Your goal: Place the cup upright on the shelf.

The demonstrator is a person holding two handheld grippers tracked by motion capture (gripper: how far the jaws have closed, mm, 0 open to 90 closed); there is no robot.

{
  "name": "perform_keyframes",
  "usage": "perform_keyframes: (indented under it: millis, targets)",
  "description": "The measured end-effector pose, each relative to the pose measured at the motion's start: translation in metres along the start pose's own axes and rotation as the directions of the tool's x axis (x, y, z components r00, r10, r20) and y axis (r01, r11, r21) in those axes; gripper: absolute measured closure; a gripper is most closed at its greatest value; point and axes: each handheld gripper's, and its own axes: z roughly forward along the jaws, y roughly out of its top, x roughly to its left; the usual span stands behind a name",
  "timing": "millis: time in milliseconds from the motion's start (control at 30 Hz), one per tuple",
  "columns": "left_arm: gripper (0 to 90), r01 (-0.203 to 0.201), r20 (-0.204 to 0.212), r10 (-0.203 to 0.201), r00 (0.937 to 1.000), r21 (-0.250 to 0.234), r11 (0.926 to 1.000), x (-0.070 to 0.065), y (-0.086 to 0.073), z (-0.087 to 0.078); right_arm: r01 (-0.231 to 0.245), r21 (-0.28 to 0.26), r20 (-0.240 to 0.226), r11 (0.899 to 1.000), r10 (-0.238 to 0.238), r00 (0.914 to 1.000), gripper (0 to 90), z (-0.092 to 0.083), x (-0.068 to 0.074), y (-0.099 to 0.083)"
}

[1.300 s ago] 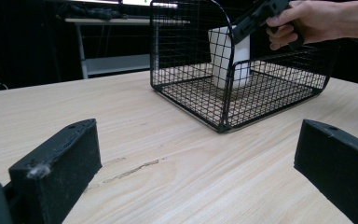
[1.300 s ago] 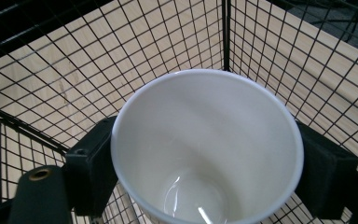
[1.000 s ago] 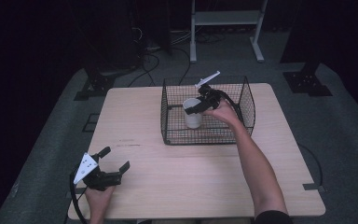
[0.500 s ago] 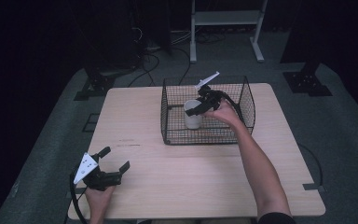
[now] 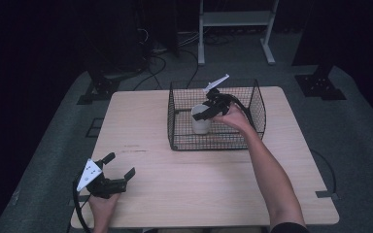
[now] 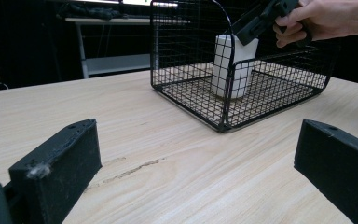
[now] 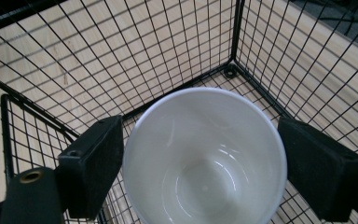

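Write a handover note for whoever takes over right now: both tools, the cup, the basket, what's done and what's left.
Right tool: in the basket, jaws either side of the cup rim, just been opening; left pad near or at the rim, right pad shows a gap.
Left tool: open, idle near the table front-left corner.
Done: cup stands upright in the basket.
Left: probably lift the right tool clear.

wire basket [image 5: 257, 109] walls ringing the cup [image 5: 200, 121], open above, bare table [image 5: 199, 179] in front
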Motion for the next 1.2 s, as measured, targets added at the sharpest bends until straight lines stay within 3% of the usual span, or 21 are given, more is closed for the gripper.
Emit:
perform_keyframes:
  millis: [67, 133, 567, 1033, 1200]
  targets:
    - [0.0, 0.000, 0.000, 0.000, 1.0000, 0.001, 1.0000, 0.000, 0.000, 0.000, -0.001, -0.011, 0.005, 1.000, 0.001, 1.0000, 14.0, -0.001, 0.000, 0.000]
    - [0.0, -0.002, -0.003, 0.002, 1.0000, 0.001, 1.0000, 0.000, 0.000, 0.000, -0.014, -0.067, 0.000, 0.998, 0.014, 0.9999, 13.8, -0.008, 0.000, 0.000]
    - [0.0, -0.002, -0.006, 0.002, 1.0000, 0.005, 1.0000, -0.001, 0.000, 0.000, -0.040, -0.164, -0.018, 0.986, 0.037, 0.9991, 13.9, -0.049, 0.001, -0.002]
    - [0.0, -0.006, -0.002, 0.006, 1.0000, -0.001, 1.0000, 0.000, 0.000, 0.000, -0.061, -0.166, -0.005, 0.984, 0.061, 0.9981, 13.8, -0.072, 0.009, -0.019]
    - [0.0, -0.005, -0.005, 0.005, 1.0000, 0.000, 1.0000, 0.000, 0.000, 0.000, -0.052, -0.181, -0.017, 0.982, 0.049, 0.9986, 13.9, -0.080, 0.015, -0.021]
